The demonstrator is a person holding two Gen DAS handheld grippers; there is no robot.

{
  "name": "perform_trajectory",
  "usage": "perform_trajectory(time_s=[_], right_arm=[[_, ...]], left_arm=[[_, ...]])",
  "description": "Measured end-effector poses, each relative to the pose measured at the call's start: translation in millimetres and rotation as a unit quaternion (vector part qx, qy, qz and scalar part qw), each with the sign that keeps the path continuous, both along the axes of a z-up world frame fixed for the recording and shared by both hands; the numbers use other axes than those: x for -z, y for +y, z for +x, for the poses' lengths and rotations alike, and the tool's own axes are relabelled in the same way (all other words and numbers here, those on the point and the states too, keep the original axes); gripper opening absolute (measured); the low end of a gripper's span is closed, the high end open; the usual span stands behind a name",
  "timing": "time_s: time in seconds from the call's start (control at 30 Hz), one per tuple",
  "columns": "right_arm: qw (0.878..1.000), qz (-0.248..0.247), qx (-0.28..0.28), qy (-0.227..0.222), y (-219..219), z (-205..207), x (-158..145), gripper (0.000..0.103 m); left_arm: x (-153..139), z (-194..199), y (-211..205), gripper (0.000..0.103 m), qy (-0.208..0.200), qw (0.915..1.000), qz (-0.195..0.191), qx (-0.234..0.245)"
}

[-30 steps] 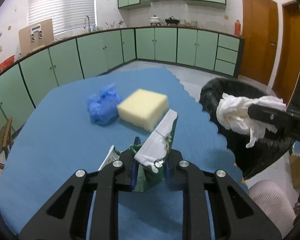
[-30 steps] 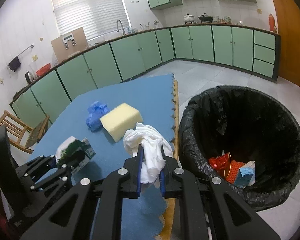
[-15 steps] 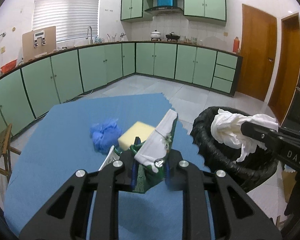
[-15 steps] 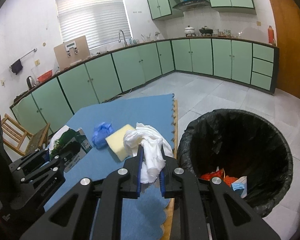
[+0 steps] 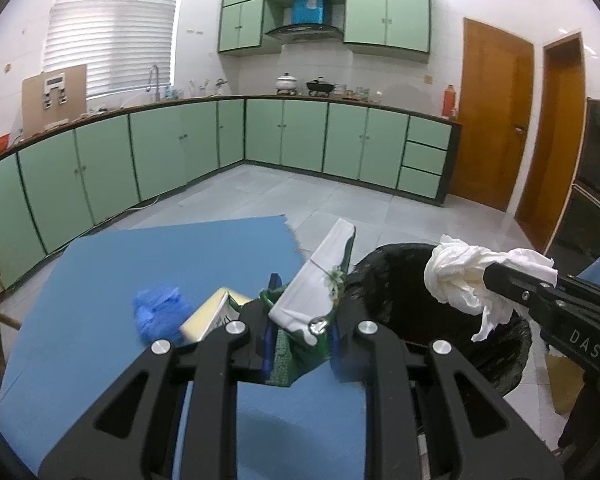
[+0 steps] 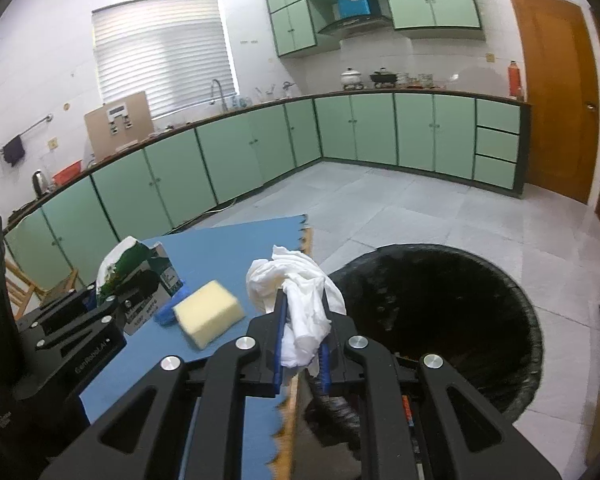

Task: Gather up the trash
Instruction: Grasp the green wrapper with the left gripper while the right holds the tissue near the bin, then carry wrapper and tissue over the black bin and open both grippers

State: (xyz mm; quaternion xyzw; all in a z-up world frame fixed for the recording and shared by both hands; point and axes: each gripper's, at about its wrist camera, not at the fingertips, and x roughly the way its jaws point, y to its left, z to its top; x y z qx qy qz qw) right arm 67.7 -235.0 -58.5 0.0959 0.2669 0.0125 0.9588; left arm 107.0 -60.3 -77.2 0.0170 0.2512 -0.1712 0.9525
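We hold two pieces of trash clear of the blue mat (image 5: 180, 256): our left gripper (image 5: 300, 332) is clamped on a crushed green-and-white carton (image 5: 320, 280), our right gripper (image 6: 302, 344) on a crumpled white tissue (image 6: 300, 292). The black-lined bin (image 6: 452, 312) gapes at three o'clock of the tissue. Neither piece is dropped yet. Still on the mat lie a yellow sponge (image 6: 208, 312) and a blue glove (image 5: 160, 316), at nine o'clock.

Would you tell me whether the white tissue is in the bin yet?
Not yet: the tissue is clamped in the right gripper, beside the bin.
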Motion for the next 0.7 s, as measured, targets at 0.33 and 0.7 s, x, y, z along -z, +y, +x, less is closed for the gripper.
perform_trajectory(time_s=[0.33,0.7], right_arm=[[0.998,-0.011,0.058,0.005,-62.9,0.1,-0.1,0.014],[0.994,-0.014,0.103,0.019,-122.9,6.0,16.6,0.014]], left_arm=[[-2.4,20.3,-71.1,0.019,-0.007,0.9977,-0.018,0.065],[19.4,43.7,-148.6,0.019,0.011,0.9916,-0.039,0.123]])
